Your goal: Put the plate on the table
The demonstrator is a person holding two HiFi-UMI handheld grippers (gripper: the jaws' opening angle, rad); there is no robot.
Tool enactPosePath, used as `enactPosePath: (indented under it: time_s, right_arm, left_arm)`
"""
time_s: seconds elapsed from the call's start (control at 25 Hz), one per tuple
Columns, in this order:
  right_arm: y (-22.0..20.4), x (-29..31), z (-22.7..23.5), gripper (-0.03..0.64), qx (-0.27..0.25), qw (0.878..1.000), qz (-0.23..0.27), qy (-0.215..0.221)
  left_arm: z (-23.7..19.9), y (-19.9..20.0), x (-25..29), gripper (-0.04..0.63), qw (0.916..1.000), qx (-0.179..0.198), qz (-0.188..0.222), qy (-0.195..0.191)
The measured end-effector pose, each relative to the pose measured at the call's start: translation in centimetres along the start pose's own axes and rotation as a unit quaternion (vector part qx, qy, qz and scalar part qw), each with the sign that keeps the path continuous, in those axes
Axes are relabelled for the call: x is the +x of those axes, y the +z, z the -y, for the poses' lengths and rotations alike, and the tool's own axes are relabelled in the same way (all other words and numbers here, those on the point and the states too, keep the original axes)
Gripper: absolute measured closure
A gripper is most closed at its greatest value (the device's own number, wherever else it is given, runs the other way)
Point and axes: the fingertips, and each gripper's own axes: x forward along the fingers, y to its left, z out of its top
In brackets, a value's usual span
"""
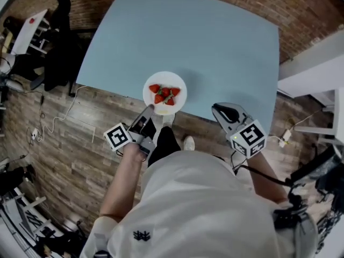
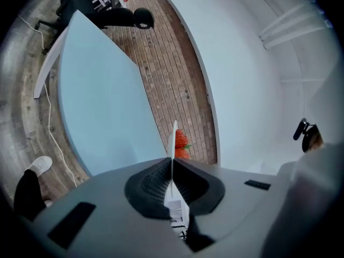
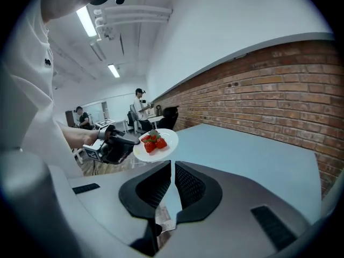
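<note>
The left gripper has its fingers clenched on the near rim of a white plate, which carries some strawberries. The plate is held about level in the air at the near edge of the light-blue table. The right gripper hangs just to the right of the plate, apart from it, with its fingers pressed together and nothing between them.
</note>
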Motion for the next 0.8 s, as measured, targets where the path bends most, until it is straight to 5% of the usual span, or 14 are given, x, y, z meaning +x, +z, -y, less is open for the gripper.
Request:
enactPosePath:
  time_s: [0.52, 0.8]
  right_arm:
    - [3.8, 3.7, 9.7, 0.594, 0.072, 0.99, 0.005, -0.122]
    - [3.7, 5.8, 13.5, 0.594, 0.11, 0.981, -0.01, -0.16]
  left_arm:
    - [-5.6, 9.5, 17.8, 0.586, 0.9919, 0.015, -0.125, 0.01]
    - [-10.0, 11.9, 26.3, 0.586, 0.9864, -0.012, -0.163, 0.017]
